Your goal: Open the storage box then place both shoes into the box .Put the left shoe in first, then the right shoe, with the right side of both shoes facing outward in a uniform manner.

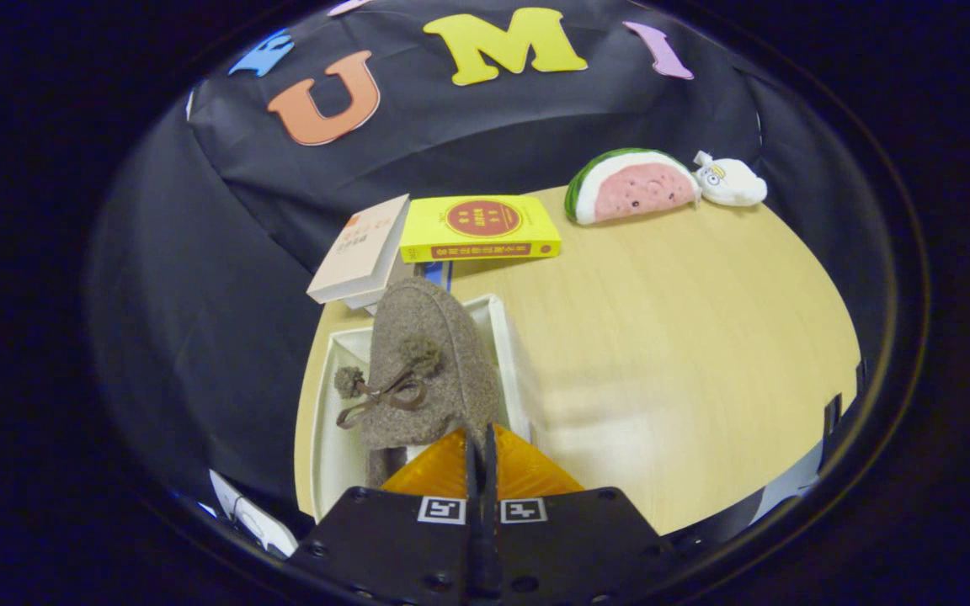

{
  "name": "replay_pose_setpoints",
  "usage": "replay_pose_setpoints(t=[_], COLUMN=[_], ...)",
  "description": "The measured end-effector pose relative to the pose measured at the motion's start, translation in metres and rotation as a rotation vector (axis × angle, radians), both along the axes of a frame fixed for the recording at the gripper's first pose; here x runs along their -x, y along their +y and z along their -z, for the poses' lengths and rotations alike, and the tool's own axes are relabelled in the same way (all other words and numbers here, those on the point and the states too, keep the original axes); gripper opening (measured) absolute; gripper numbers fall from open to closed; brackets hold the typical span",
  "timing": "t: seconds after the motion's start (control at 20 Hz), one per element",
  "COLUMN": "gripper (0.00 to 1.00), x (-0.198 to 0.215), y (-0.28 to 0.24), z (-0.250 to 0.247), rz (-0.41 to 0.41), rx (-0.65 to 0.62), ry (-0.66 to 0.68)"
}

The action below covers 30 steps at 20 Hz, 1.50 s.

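- The gripper (480, 438) has its fingers pressed nearly together, pinching the rear edge of the shoe (426, 370).
- The shoe, grey-brown felt with pompom laces, hangs just ahead of the fingers, above the open white box (508, 353).
- Beyond the box lie two books (480, 227).
- Further off to the right sit a watermelon plush (632, 185) and a white toy (731, 183) on the table (687, 337).

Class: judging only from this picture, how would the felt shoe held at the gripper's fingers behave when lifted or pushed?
The felt shoe looks soft and fuzzy, so it probably flexes and grips rather than slips. It seems light for its bulk. Its pom-pom lace may dangle. The gripper fingers look closed on its edge, above the white storage box.
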State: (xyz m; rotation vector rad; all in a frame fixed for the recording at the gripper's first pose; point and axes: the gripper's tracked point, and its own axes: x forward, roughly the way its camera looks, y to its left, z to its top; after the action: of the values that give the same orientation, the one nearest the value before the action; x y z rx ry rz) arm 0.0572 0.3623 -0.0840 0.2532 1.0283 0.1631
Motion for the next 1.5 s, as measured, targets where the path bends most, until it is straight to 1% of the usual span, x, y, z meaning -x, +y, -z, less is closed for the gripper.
replay_pose_setpoints(t=[0.2,0.35,0.55,0.65,0.7,0.75,0.8,0.85,0.95,1.05,1.15,1.2,1.35,1.5], gripper=[0.01,0.01,0.03,0.09,0.1,0.06,0.17,0.22,0.4,0.55,0.6,0.76,0.97,0.96], x=[0.002,0.006,0.016,0.015,0.014,0.012,0.012,0.012,0.011,0.013,0.019,0.02,0.017,0.023], y=[0.002,0.004,0.013,0.013,0.011,0.01,0.011,0.013,0.007,0.005,0.004,0.0,-0.024,-0.055], z=[0.012,0.014,0.022,0.017,0.011,0.008,0.002,-0.003,-0.013,-0.024,-0.038,-0.046,-0.067,-0.085], rz=[-0.014,-0.001,0.012,0.016,0.024,0.027,0.015,-0.004,-0.034,-0.066,-0.116,-0.14,-0.165,-0.152], rx=[0.059,0.086,0.055,0.027,0.019,0.02,0.008,-0.004,0.0,-0.007,-0.016,0.0,0.068,0.087], ry=[-0.041,-0.045,0.006,-0.002,-0.02,-0.034,-0.048,-0.064,-0.11,-0.162,-0.232,-0.28,-0.449,-0.577])
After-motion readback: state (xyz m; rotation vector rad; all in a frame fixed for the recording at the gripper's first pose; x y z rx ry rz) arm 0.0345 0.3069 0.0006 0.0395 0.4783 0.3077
